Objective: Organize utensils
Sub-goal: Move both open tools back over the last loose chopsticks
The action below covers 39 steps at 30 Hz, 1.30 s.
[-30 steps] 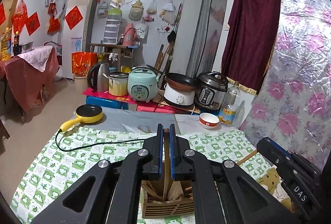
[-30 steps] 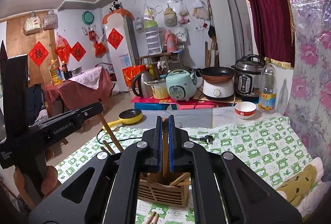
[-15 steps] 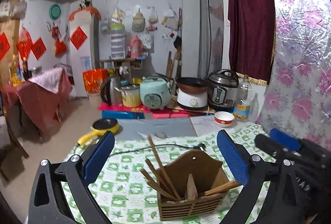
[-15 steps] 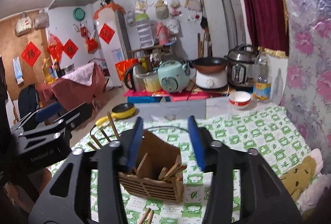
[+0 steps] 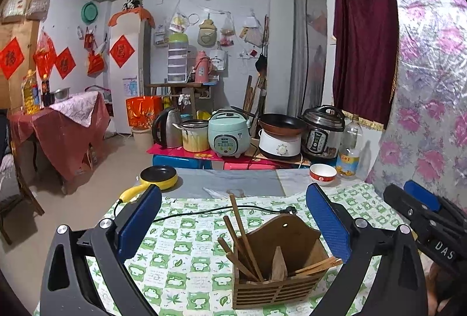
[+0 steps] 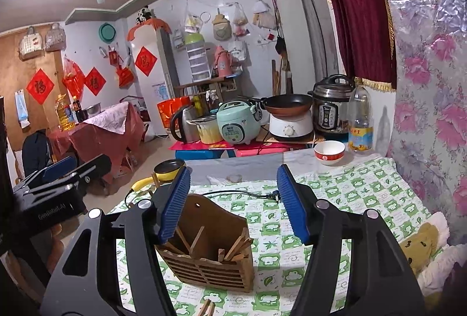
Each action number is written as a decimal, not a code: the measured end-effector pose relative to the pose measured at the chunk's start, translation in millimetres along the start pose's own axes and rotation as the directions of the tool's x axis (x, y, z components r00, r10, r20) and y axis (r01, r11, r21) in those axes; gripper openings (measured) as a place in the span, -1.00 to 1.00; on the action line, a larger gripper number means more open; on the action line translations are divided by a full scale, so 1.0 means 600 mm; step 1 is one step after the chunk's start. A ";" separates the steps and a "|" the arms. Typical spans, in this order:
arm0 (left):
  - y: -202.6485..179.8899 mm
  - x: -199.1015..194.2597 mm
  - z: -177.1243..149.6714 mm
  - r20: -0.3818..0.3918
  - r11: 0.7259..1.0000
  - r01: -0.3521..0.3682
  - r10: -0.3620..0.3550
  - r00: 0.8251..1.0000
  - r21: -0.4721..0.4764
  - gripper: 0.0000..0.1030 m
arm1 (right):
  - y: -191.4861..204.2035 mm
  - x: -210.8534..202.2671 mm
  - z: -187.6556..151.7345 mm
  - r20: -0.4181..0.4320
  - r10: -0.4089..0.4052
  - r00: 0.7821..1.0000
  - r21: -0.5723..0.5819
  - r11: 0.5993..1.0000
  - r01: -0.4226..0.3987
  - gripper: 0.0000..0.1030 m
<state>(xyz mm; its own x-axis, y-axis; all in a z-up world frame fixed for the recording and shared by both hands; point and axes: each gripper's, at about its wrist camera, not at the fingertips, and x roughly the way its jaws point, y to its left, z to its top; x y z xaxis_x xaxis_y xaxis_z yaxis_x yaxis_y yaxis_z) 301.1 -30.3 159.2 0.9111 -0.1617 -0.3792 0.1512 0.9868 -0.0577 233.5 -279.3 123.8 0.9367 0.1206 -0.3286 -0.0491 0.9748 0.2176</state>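
Facing a wooden utensil holder (image 5: 280,272) on the green-checked worktop (image 5: 181,240), directly ahead of and below both tongs. Left tongs (image 5: 233,225) spread wide and empty, chopsticks (image 5: 242,237) leaning upright-tilted in the holder's left compartment, between the pads. Right tongs (image 6: 233,205) opening, nothing gripped, holder below and slightly left of centre. Loose sticks (image 6: 207,307) on the cloth at the near edge, nearer the right tongs; long axis unclear.

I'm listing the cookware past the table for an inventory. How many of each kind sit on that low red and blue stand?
Kettle: 1
Lidded pot: 1
Rice cooker: 1
Hot plate with frying pan: 1
Pressure cooker: 1
Total: 5
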 end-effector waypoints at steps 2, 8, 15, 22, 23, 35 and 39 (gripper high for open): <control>0.007 0.001 0.001 -0.008 1.000 0.001 -0.001 1.000 -0.016 0.89 | 0.003 -0.002 0.000 0.000 0.004 1.000 -0.005 1.000 -0.004 0.19; 0.016 -0.001 -0.002 -0.031 0.999 -0.026 0.025 0.999 -0.028 0.89 | 0.018 -0.020 -0.001 0.019 0.019 1.000 -0.019 1.000 -0.018 0.28; 0.013 -0.025 -0.021 -0.039 0.998 -0.052 0.051 0.998 -0.020 0.89 | 0.038 -0.076 -0.007 0.058 0.035 0.998 -0.038 0.999 -0.032 0.46; 0.011 -0.044 -0.094 -0.041 0.998 -0.062 0.063 0.997 0.030 0.89 | 0.052 -0.110 -0.024 0.075 0.051 0.996 -0.069 0.997 -0.046 0.64; 0.016 -0.041 -0.114 -0.049 0.996 -0.081 0.083 0.995 0.038 0.89 | 0.052 -0.111 -0.027 0.074 0.051 0.996 -0.071 0.996 -0.045 0.67; 0.069 0.004 -0.272 -0.259 0.982 -0.147 0.174 0.950 0.120 0.89 | -0.014 -0.021 -0.233 -0.202 -0.142 0.969 -0.210 0.973 0.099 0.75; 0.066 0.018 -0.296 -0.323 0.982 -0.130 0.168 0.931 0.137 0.89 | -0.037 0.008 -0.272 -0.354 -0.105 0.929 -0.149 0.987 0.054 0.75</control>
<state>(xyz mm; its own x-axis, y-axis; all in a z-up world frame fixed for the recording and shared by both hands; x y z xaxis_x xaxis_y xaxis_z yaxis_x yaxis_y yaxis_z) 249.2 8.0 -11.1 0.7498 0.0167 -0.6614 0.0826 0.9895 0.1186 182.4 -269.6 -32.6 0.7529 0.0767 -0.6537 -0.0490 0.9970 0.0604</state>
